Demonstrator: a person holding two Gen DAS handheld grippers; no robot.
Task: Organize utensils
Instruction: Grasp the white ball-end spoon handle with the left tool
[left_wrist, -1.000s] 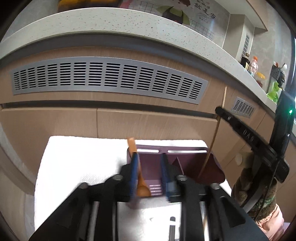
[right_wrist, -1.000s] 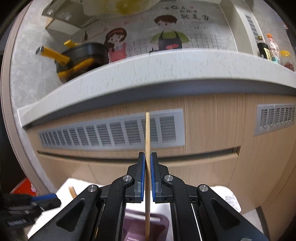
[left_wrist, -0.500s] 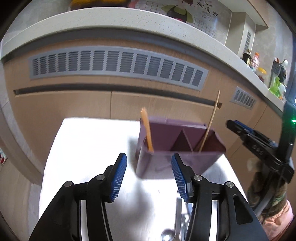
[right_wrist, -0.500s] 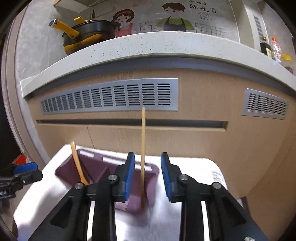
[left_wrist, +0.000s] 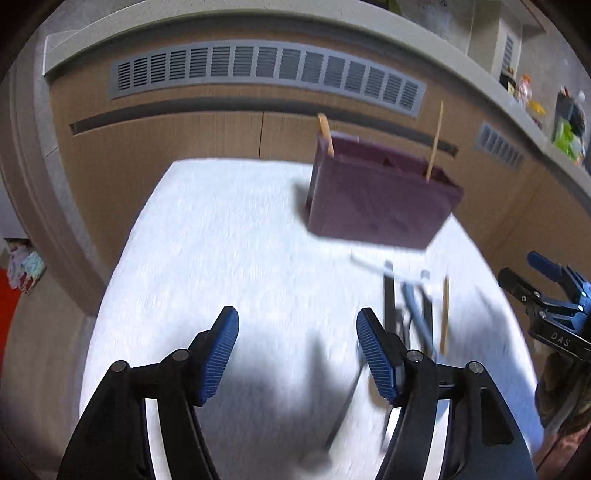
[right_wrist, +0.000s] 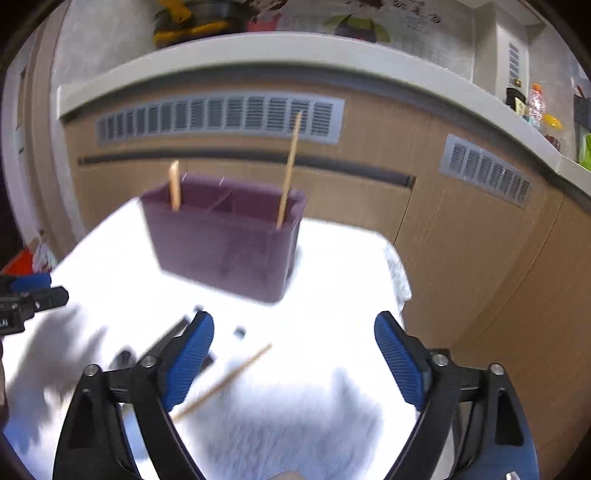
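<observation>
**Both tools spread over the surface**

The left tool (left_wrist: 297, 345) and right tool (right_wrist: 293, 354) have just been opening; both stand spread with nothing between their pads. Beyond them loose utensils (left_wrist: 413, 310) and a chopstick (right_wrist: 225, 380) lie on the white surface (left_wrist: 229, 251). Farther off, the purple holder (right_wrist: 225, 240) carries a wooden spoon (right_wrist: 174, 184) at its left end and a chopstick at its right.

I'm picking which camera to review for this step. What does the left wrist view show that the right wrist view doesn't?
Only the left wrist view shows the left gripper head-on, jaws open and just widened, nothing between them, over a bare stretch of the white cloth.

Only the right wrist view shows the right gripper head-on, also just opened and empty, and the yellow-handled pan on the counter.

Both show the purple utensil holder with a wooden spoon and a chopstick standing in it, and blurred loose utensils on the cloth.
</observation>
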